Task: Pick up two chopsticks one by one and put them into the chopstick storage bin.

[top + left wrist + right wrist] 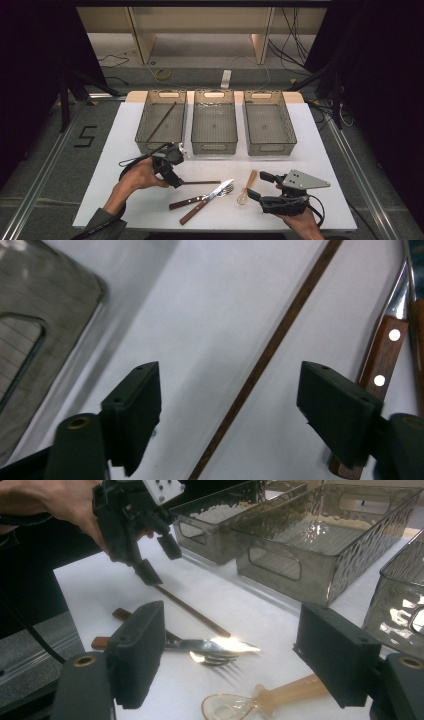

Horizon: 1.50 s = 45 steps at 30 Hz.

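I'm on the pick-up step: my left gripper (176, 181) straddles the chopstick (270, 352), jaws wide and gripping nothing. It lies on the table just left of the knife (207, 199). Next I must lower and close squarely. My right gripper (259, 186) waits open, empty.

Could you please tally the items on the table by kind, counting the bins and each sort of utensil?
Clear bins: 3
Chopsticks: 2, one lying in the left bin
Knife: 1
Fork: 1
Translucent spoon: 1
Total: 8
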{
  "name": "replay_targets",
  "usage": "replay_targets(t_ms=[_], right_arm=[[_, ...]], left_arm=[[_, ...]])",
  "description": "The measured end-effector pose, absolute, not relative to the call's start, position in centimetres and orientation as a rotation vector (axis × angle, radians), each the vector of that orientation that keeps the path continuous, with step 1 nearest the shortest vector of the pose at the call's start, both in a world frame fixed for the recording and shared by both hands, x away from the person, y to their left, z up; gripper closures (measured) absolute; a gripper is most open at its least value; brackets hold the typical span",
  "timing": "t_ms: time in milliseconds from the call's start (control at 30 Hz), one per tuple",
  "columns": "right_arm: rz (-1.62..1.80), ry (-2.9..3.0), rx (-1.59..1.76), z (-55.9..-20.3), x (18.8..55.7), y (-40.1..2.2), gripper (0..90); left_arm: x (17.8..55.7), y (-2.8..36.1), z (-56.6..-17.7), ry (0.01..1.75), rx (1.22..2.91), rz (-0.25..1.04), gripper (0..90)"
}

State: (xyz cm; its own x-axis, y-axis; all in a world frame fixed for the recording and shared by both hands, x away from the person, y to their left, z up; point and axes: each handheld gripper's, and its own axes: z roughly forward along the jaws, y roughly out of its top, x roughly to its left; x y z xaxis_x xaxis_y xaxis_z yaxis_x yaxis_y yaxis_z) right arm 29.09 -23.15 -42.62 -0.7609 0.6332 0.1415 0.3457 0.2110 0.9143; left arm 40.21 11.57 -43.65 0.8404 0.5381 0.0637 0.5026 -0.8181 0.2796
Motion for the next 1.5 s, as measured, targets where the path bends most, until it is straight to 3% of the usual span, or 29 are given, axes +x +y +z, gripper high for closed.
replay_targets(t_ms=[600,1067,1500], right_arm=[[1.567,2.228,0.918,-42.6,29.1,-23.1,28.8],[1.564,2.232,0.916,-42.7,29.1,-23.0,29.5],[1.576,2.232,0.909,-42.6,29.0,-23.0,29.5]], left_arm=[[40.2,11.3,-45.3,0.768,2.85,0.107,56.0],[40.6,10.7,-45.7,0.711,2.879,0.089,60.7],[40.7,10.4,-45.9,0.684,2.908,0.044,73.1]])
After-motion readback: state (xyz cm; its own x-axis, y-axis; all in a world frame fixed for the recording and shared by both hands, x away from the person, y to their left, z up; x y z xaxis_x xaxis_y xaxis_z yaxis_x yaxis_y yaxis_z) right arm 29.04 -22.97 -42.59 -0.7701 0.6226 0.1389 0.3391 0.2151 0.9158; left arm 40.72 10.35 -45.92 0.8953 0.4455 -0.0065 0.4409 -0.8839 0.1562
